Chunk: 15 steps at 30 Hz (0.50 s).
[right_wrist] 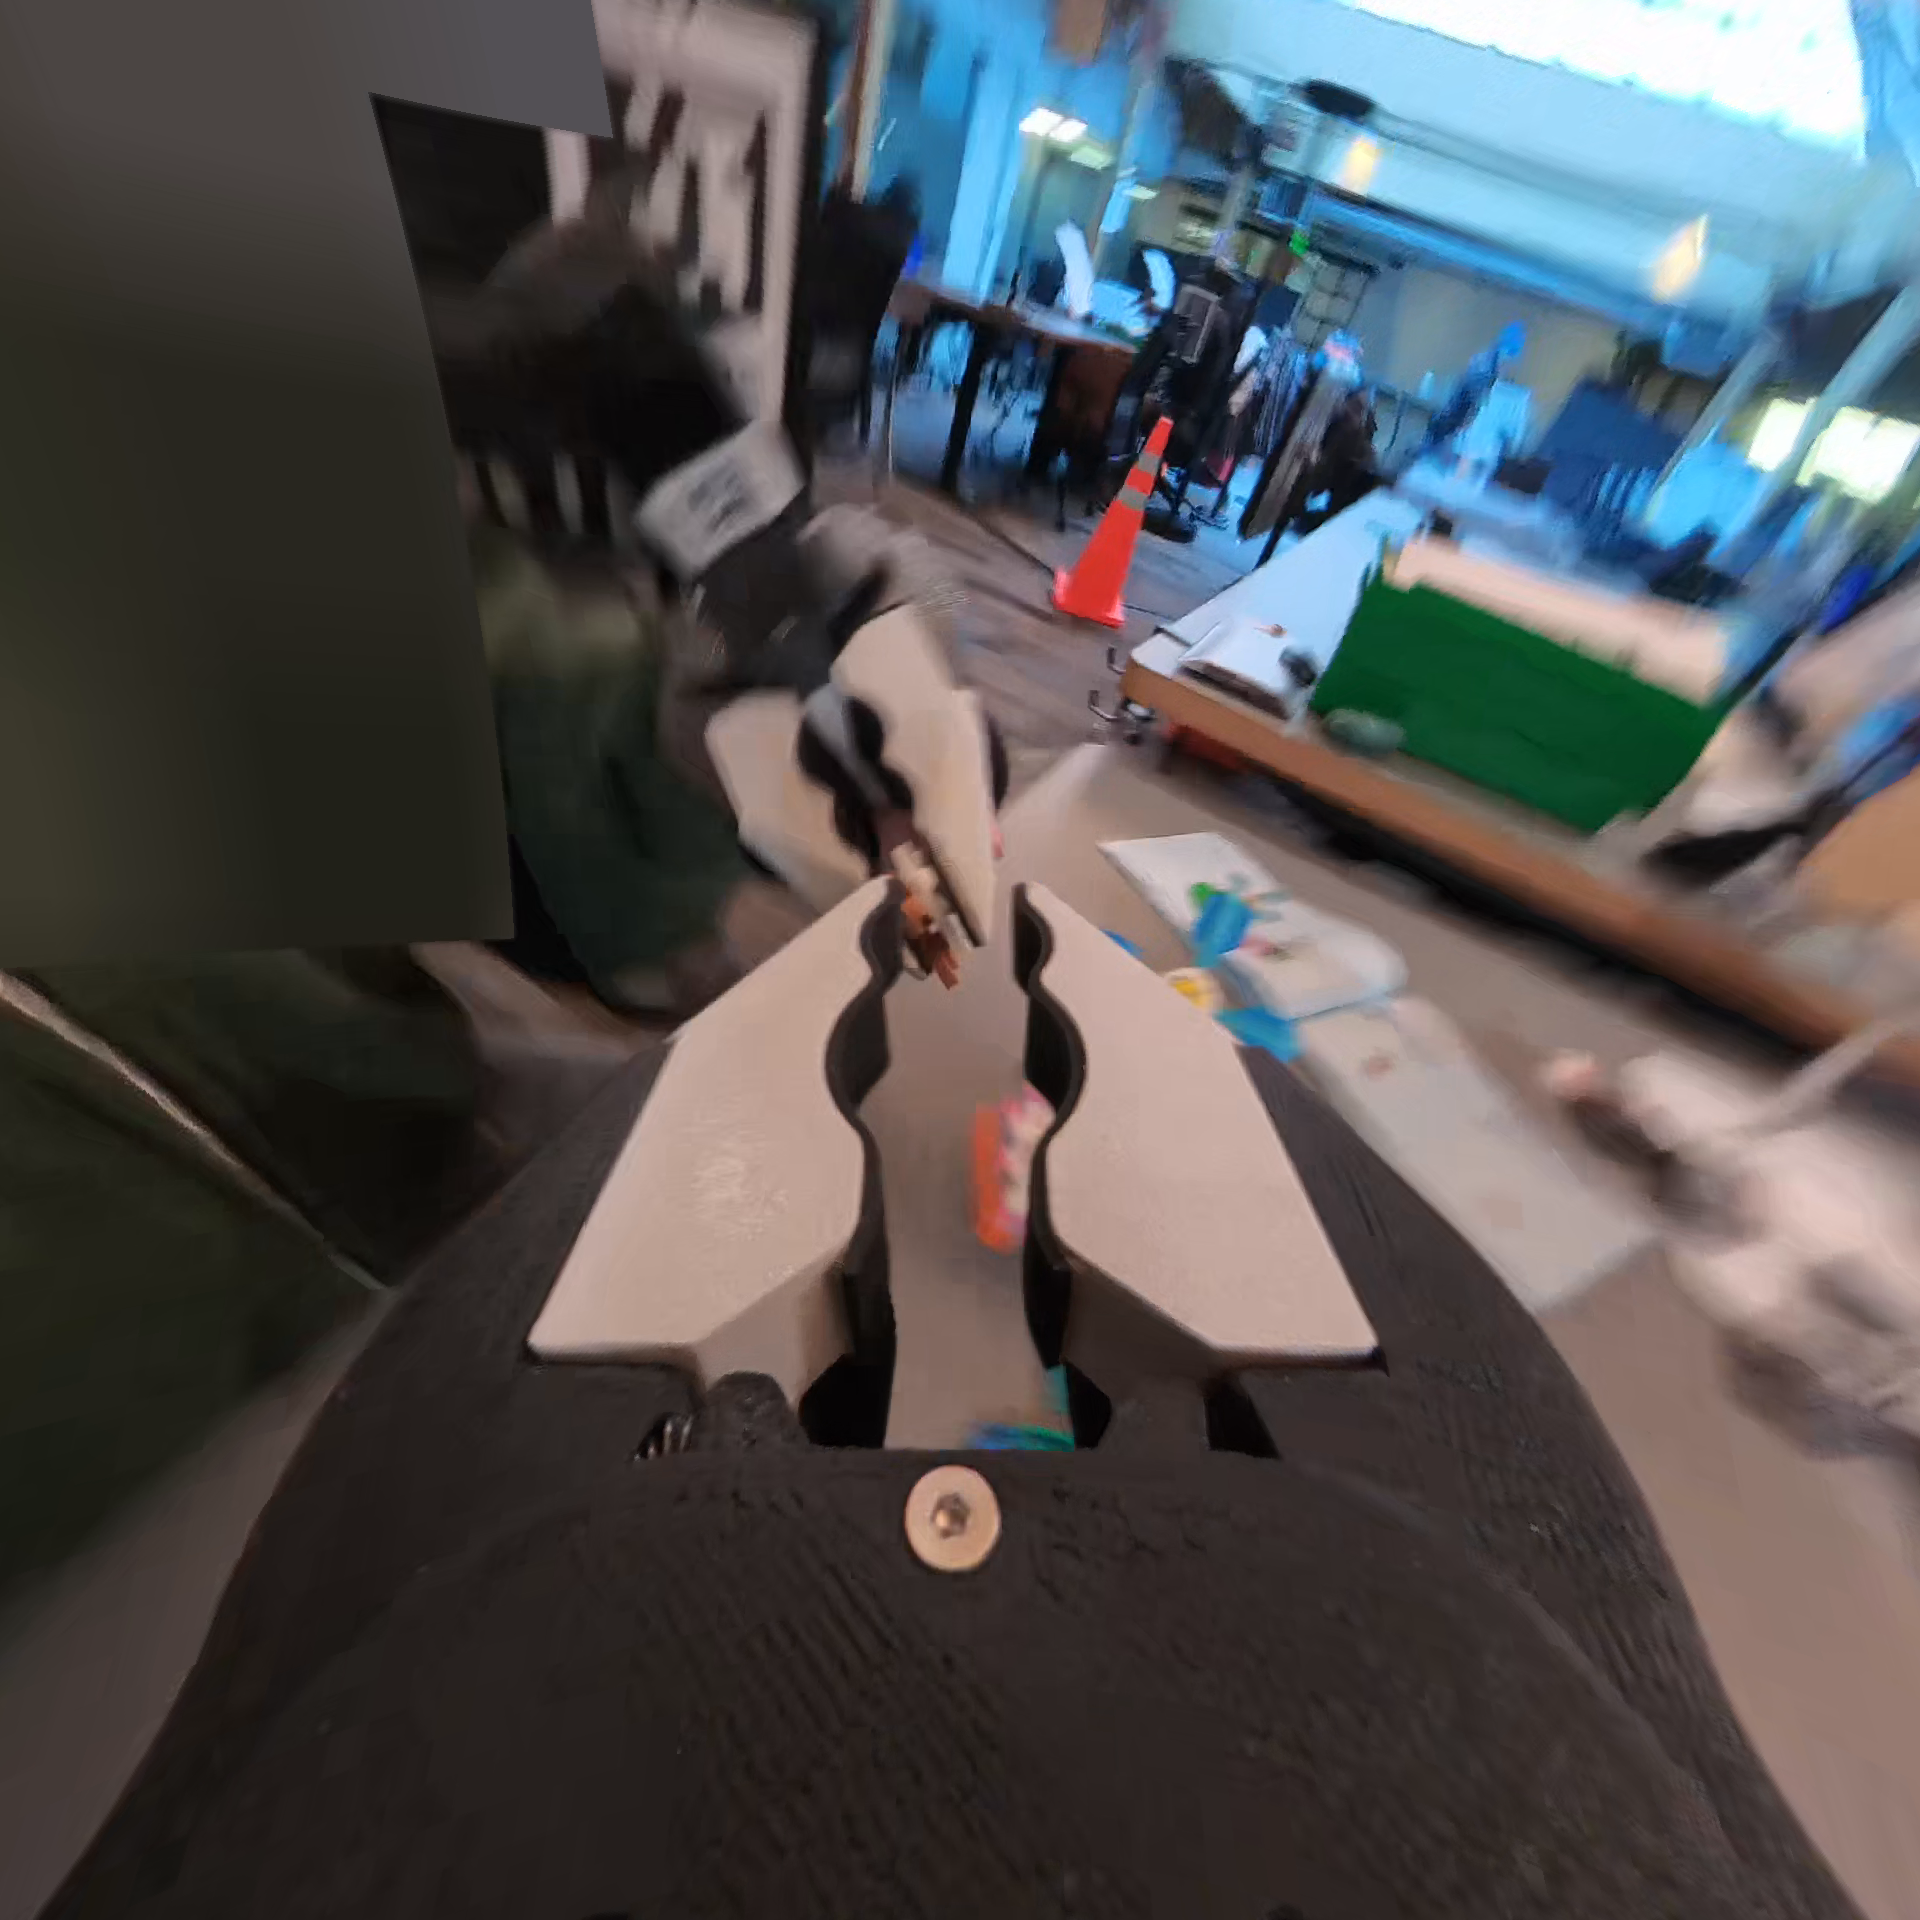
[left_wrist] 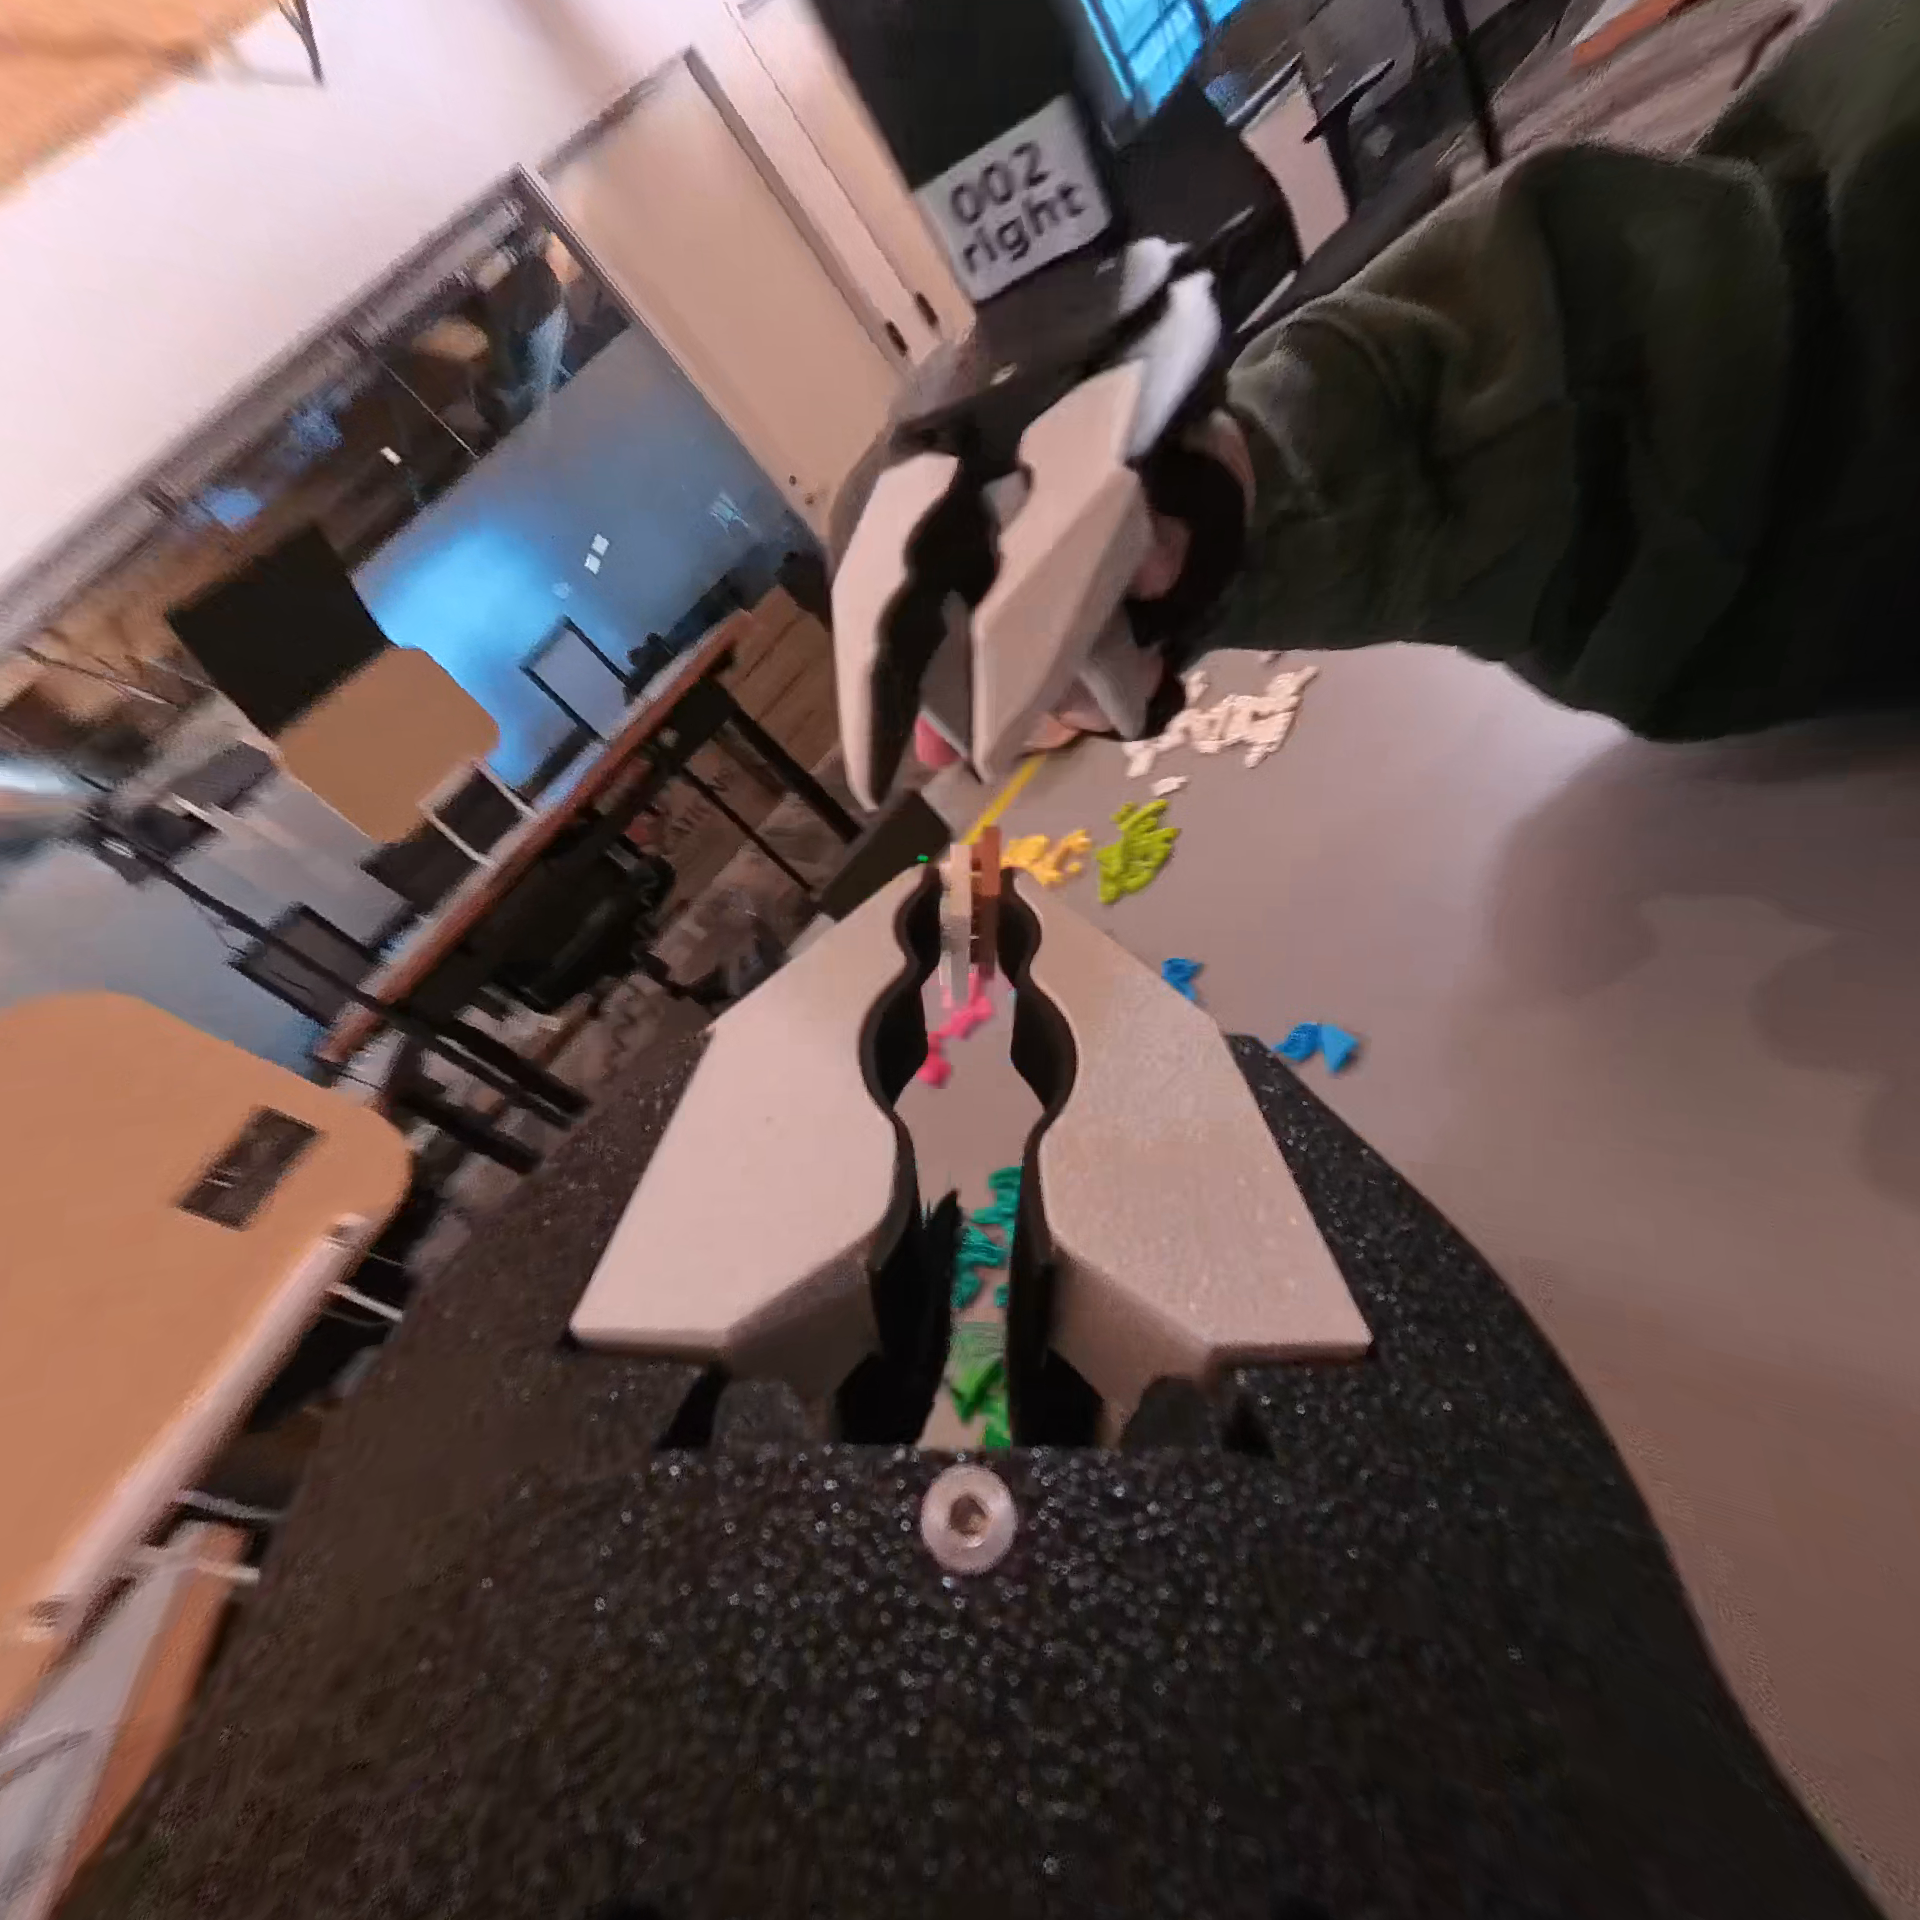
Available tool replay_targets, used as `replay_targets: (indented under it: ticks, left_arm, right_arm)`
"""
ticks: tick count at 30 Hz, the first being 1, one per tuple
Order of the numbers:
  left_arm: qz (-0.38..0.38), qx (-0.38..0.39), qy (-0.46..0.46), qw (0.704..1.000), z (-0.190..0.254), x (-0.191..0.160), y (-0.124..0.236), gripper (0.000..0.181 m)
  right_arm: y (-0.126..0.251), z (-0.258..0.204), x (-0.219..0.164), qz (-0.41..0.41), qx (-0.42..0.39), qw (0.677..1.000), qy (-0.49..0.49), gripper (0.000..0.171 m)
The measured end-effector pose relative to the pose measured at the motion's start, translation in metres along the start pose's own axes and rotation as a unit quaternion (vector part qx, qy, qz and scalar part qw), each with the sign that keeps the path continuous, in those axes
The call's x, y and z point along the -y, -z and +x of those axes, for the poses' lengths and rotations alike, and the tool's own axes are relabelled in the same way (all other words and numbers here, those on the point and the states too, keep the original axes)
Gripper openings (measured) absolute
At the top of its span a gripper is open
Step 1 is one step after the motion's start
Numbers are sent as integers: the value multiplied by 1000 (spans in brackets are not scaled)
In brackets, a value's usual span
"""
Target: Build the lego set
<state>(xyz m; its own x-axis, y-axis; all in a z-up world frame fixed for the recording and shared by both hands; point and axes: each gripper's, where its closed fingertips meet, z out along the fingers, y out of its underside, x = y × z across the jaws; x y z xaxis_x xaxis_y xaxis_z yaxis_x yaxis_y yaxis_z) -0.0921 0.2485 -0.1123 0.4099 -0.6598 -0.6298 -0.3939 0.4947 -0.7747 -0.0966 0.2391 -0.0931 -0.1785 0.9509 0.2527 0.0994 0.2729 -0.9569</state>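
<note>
My left gripper [left_wrist: 971, 883] is shut on a small white and brown lego assembly [left_wrist: 977, 909], held up above the grey table [left_wrist: 1507, 1039]. My right gripper [right_wrist: 956, 894] is open and empty; it hangs just above and beyond the assembly in the left wrist view [left_wrist: 925, 779]. In the right wrist view the left gripper [right_wrist: 940, 914] comes in from the upper left, and the assembly [right_wrist: 925, 935] sits close to my right gripper's left fingertip. Lego pieces lie sorted by colour on the table: white [left_wrist: 1226, 717], yellow [left_wrist: 1044, 854], lime [left_wrist: 1138, 847], blue [left_wrist: 1314, 1042], pink [left_wrist: 956, 1023], teal [left_wrist: 987, 1231].
An orange and pink built piece [right_wrist: 1003, 1164] lies on the table below my right gripper. An instruction booklet [right_wrist: 1247, 925] lies beyond it. A person's green sleeve [left_wrist: 1507, 436] holds the right gripper. Other tables, a green box [right_wrist: 1507, 717] and an orange cone [right_wrist: 1112, 530] stand behind.
</note>
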Motion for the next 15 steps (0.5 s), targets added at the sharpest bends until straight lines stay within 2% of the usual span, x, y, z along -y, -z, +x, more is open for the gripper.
replay_targets:
  ticks: [3, 6, 12, 15]
  left_arm:
    - [16, 44, -72, 996, -6, 14, 3, 8]
    - [17, 58, -117, 991, -6, 21, 4, 8]
    - [19, 65, -141, 988, -7, 27, 5, 8]
    - [14, 67, -144, 987, -9, 27, 5, 8]
  right_arm:
    - [-1, 4, 5, 28, 20, 987, -157, 39]
    - [-5, 4, 3, 49, 34, 970, -237, 41]
    - [-13, -14, 4, 59, 78, 958, -270, 26]
    - [-13, -13, 6, 67, 76, 956, -274, 24]
